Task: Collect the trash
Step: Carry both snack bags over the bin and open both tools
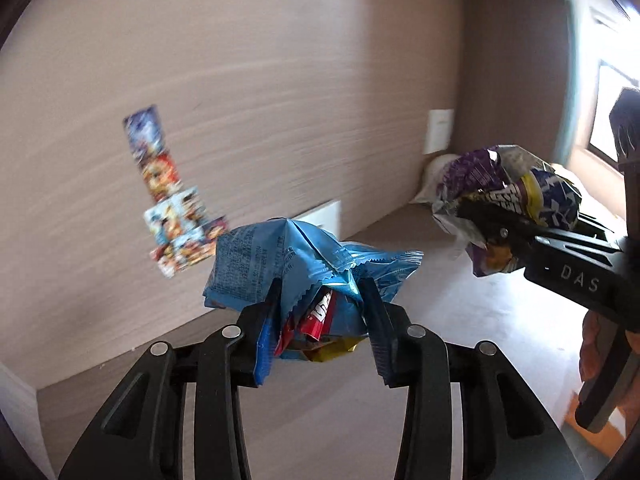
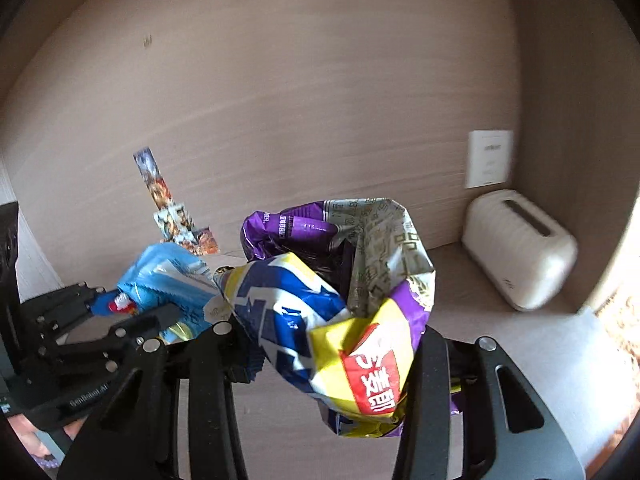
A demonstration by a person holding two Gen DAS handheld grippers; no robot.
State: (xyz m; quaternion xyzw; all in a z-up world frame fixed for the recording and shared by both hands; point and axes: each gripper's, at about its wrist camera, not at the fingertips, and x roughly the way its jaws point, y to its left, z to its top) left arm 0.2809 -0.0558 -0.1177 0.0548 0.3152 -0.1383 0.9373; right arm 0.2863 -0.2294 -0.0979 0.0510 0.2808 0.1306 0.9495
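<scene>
Above the tabletop (image 1: 460, 320), left gripper (image 1: 320, 308) pinches a blue wrapper (image 1: 280, 260); at two o'clock, right gripper (image 2: 332, 344) clamps a purple-yellow wrapper (image 2: 340, 320). Both are lifted; next likely needs a bin, none visible.

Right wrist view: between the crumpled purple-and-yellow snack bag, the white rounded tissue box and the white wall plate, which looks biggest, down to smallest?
1. Crumpled purple-and-yellow snack bag, though it sits nearest the camera.
2. White rounded tissue box.
3. White wall plate.
</scene>
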